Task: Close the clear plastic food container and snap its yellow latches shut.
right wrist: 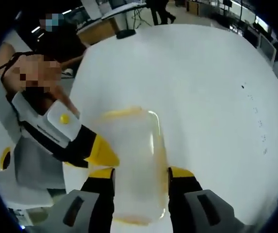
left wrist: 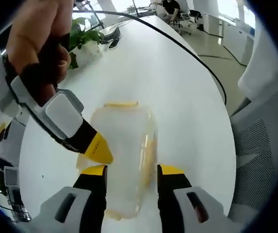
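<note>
1. Container (left wrist: 124, 155), clear plastic with yellow latches (left wrist: 121, 104), lies on white table (left wrist: 178, 87).
2. Left gripper (left wrist: 131, 172): jaws spread, container between them.
3. Right gripper (right wrist: 141, 177): jaws likewise spread astride container; whether they press it, cannot tell.

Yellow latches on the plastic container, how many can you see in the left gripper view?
2: one latch on the container's far edge, another latch along its right side. Others may be hidden behind the grippers.

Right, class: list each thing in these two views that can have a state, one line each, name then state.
clear container: lid on, upright on the white table
far yellow latch: down
left gripper: open, straddling the container
right gripper: open, straddling the container
</note>
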Action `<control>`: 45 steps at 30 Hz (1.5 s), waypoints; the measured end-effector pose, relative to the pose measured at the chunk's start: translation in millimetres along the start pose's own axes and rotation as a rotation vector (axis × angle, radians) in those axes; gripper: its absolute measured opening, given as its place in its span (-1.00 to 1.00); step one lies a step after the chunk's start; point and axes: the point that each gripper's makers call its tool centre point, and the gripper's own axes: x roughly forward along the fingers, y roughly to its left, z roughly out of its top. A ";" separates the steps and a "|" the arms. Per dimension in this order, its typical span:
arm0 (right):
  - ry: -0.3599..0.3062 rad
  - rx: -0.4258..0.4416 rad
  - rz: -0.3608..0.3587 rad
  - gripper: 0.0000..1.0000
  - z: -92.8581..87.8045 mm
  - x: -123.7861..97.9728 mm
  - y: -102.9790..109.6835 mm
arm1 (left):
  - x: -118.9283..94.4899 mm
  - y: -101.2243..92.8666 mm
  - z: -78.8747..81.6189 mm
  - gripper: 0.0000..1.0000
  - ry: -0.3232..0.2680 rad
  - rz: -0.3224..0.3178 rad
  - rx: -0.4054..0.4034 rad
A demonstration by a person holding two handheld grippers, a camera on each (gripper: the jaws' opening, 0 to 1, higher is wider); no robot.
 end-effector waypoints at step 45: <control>-0.047 -0.039 -0.134 0.33 -41.7 -27.6 22.0 | -12.6 30.2 -42.0 0.38 0.084 -0.077 -0.012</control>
